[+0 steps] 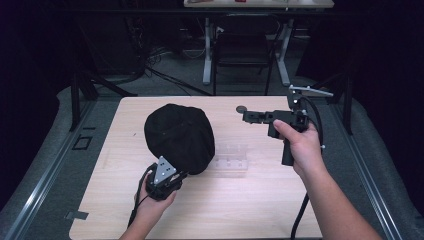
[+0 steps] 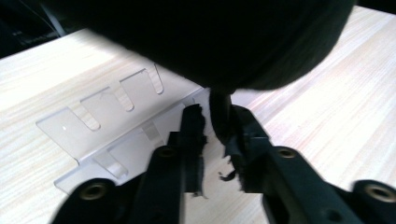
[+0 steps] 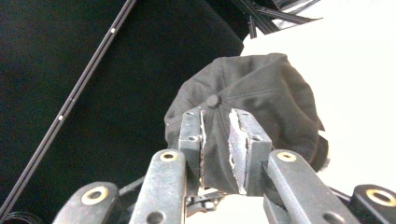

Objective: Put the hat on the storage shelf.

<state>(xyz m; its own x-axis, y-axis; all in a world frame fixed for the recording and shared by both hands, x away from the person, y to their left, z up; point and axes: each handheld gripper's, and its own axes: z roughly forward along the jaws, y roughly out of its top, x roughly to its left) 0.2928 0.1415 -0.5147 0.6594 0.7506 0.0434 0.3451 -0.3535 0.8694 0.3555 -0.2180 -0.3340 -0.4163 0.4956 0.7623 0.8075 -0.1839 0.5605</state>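
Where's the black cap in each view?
High view: black cap left of centre on the table, near edge at the left gripper.
Left gripper view: cap across the top.
Right gripper view: centre, beyond the jaws.
Shared landmark: clear plastic rack beside the cap.

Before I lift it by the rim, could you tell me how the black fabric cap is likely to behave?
The black fabric cap is soft cloth, so it will probably sag. It looks light and should slide easily across the smooth wooden table. The left gripper has just been opening, the cap's edge between its jaws.
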